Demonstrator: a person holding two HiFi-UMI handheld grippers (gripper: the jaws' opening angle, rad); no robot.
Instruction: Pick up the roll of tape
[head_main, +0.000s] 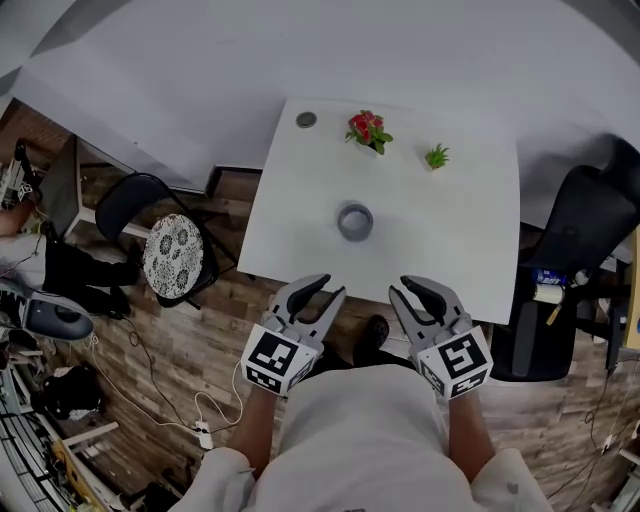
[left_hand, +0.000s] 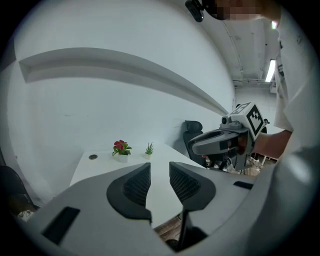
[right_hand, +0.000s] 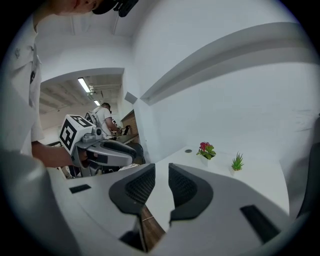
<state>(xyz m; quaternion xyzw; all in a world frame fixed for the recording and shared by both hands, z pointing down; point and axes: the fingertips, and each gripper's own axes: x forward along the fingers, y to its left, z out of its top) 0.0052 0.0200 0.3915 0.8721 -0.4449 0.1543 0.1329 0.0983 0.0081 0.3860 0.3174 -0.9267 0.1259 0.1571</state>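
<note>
A grey roll of tape (head_main: 355, 221) lies flat near the middle of the white table (head_main: 450, 230) in the head view. My left gripper (head_main: 318, 292) and right gripper (head_main: 418, 295) hover side by side over the table's near edge, short of the roll and apart from it. Both point toward the table. In the left gripper view the left gripper's (left_hand: 160, 182) jaws stand apart with only bare tabletop between them. The right gripper's (right_hand: 161, 186) jaws also stand apart and hold nothing. Neither gripper view shows the roll.
At the table's far side stand a red-flowered pot (head_main: 368, 130) and a small green plant (head_main: 436, 156), with a round cable grommet (head_main: 306, 120) in the far left corner. A black office chair (head_main: 585, 235) is right of the table; a chair with a patterned cushion (head_main: 172, 255) is left.
</note>
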